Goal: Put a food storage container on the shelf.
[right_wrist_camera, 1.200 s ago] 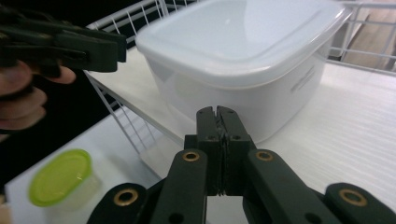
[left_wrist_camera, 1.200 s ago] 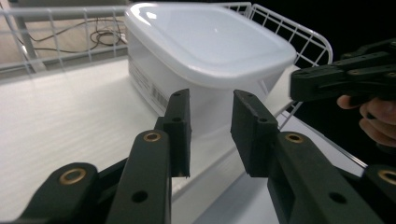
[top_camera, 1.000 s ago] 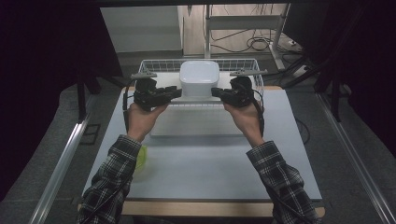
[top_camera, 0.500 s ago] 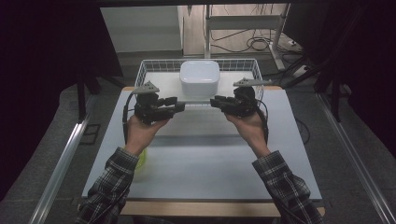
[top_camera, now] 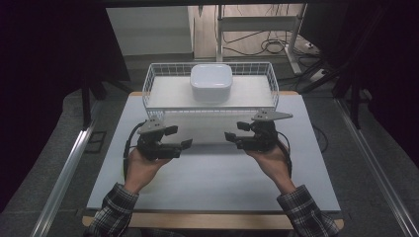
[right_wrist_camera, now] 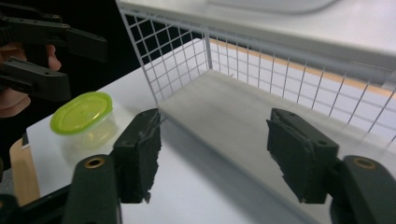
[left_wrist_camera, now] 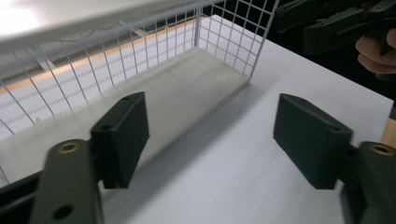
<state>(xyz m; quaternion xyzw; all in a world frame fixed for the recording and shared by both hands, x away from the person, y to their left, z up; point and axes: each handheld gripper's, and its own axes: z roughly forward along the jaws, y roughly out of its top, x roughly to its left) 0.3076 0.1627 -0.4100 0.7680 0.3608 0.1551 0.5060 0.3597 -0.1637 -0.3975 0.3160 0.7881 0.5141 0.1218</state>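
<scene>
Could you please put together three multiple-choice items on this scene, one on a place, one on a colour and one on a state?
1. Where does the white box stand?
A. in the wire basket
B. on the table in front of the basket
C. between the jaws of the left gripper

2. What colour is the lid of the small tub?
A. red
B. yellow-green
C. black

3. How does the right gripper stand?
A. shut on the box
B. shut on the basket's rim
C. open, with nothing between its pads

Key: 1 A, the high view shows the box inside the basket; 2 B, the right gripper view shows the bright lid; 3 C, its own view shows the pads apart over the table.
</scene>
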